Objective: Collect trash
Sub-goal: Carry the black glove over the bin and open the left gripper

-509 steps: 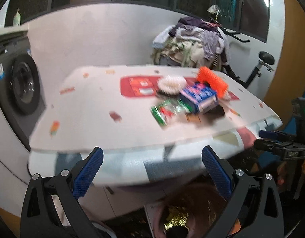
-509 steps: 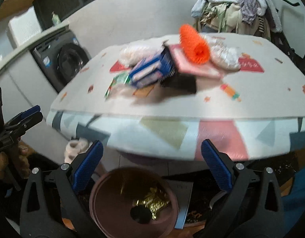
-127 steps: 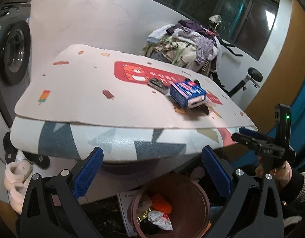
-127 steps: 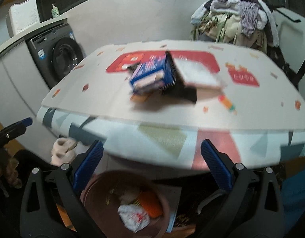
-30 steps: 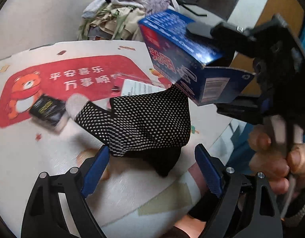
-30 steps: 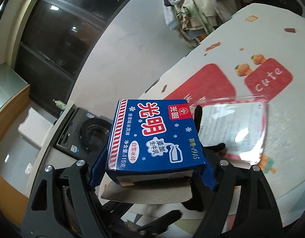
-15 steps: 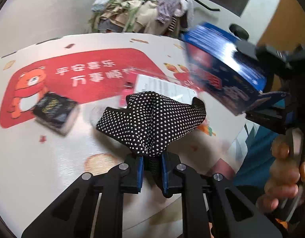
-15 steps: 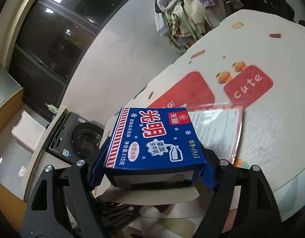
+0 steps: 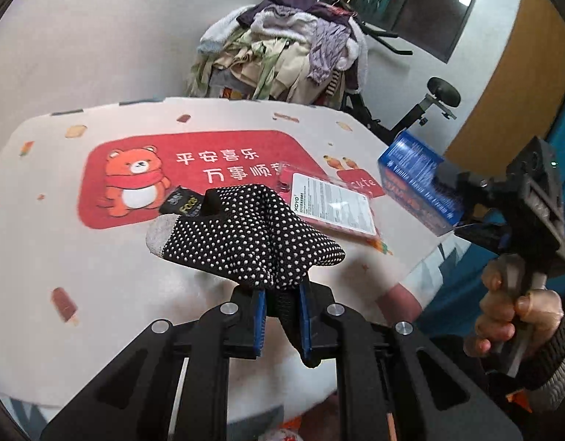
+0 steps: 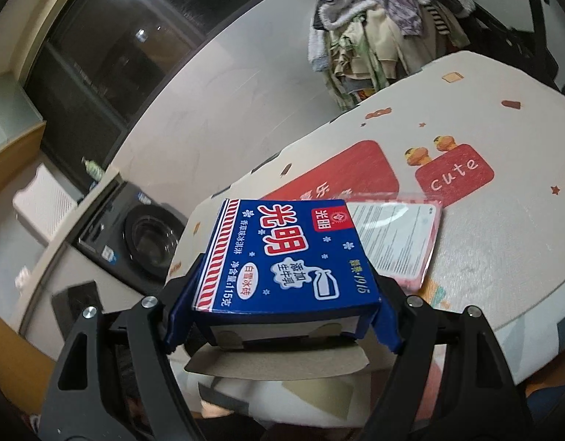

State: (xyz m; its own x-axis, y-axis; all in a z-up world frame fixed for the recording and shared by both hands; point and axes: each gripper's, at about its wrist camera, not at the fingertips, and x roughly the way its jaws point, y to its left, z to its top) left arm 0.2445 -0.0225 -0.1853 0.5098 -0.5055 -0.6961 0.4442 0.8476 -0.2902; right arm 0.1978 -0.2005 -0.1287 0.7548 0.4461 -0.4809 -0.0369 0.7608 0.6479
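Table (image 9: 54,242) with cream printed cover, red bear panel (image 9: 135,176) in the middle, red "cute" patch (image 10: 454,173) toward the right edge. Clothes pile (image 9: 282,51) behind the table, on an exercise bike (image 9: 429,106). Washer (image 10: 146,235) off to the left in the right wrist view.

Right gripper (image 10: 282,316) pinching a blue box (image 10: 282,257) by its two sides, held level above the table edge, brown flap hanging open at its near end. In the left wrist view same box (image 9: 418,180) sits out past the table's right edge, gripper (image 9: 466,205) handle in the person's hand (image 9: 517,316).

Left gripper (image 9: 280,316) pressed together on the cuff of a black dotted glove (image 9: 253,235), glove lifted off the table, grey fingertip sticking out left.

Pink packet (image 9: 333,205) flat on the table just behind the glove, beside the cute patch; in the right wrist view the packet (image 10: 396,242) lies partly hidden by the box. Small black pack (image 9: 183,204) on the bear panel edge, partly hidden by the glove.
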